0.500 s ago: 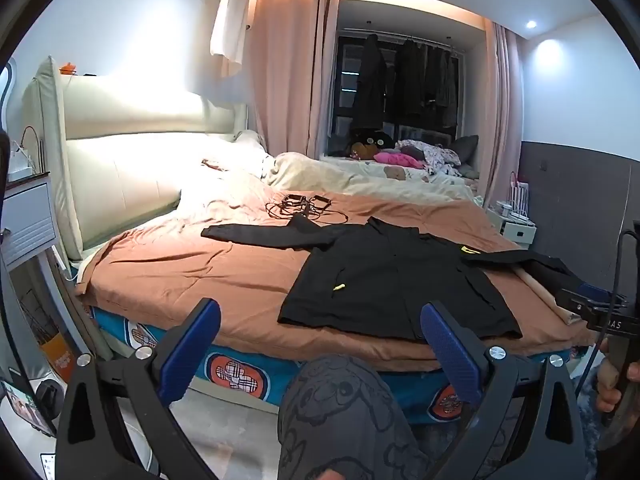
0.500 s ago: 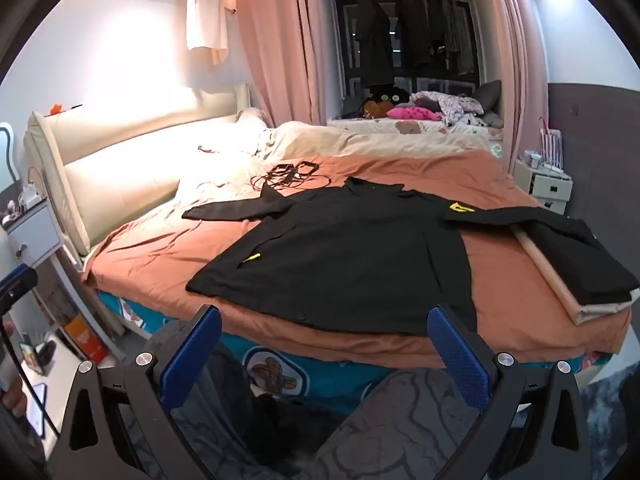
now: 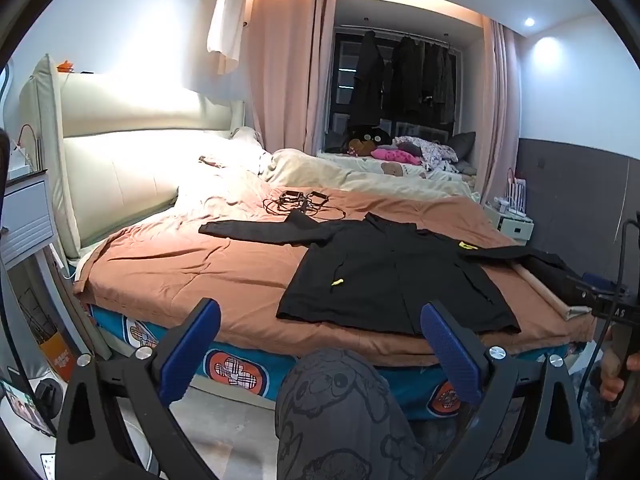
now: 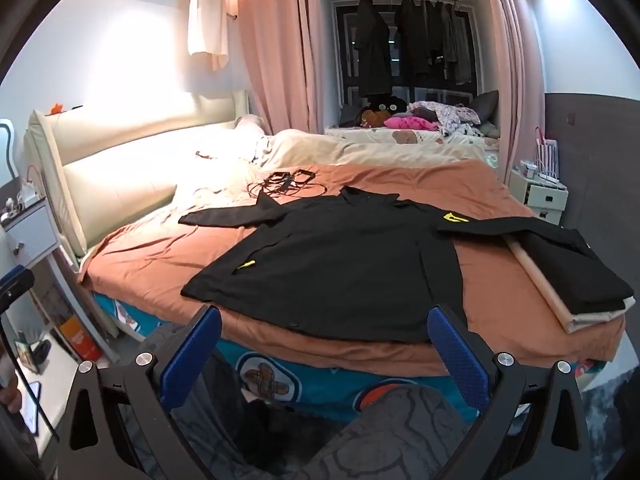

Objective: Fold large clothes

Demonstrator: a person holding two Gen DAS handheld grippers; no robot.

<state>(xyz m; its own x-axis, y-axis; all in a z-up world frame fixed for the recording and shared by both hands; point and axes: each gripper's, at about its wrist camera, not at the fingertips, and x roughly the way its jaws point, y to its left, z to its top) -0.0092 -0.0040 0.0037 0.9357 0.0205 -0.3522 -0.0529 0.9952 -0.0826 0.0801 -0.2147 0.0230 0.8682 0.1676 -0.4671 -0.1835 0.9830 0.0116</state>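
Observation:
A large black jacket (image 3: pixel 384 276) (image 4: pixel 332 268) lies spread flat on the brown bedsheet (image 3: pixel 192 268) (image 4: pixel 500 276), sleeves stretched out to both sides, with small yellow marks on it. My left gripper (image 3: pixel 320 348) hangs open in front of the bed's near edge, nothing between its blue pads. My right gripper (image 4: pixel 324 352) is also open and empty, just short of the jacket's hem. Neither touches the cloth. The right gripper's body and the hand holding it (image 3: pixel 616 368) show at the right edge of the left wrist view.
A folded black garment on a beige pad (image 4: pixel 576 280) sits at the bed's right side. Black cables and small devices (image 4: pixel 286 182) lie beyond the collar. A knee in grey patterned trousers (image 3: pixel 340 408) is below the grippers. Nightstands (image 3: pixel 24 216) (image 4: pixel 540 196) flank the bed.

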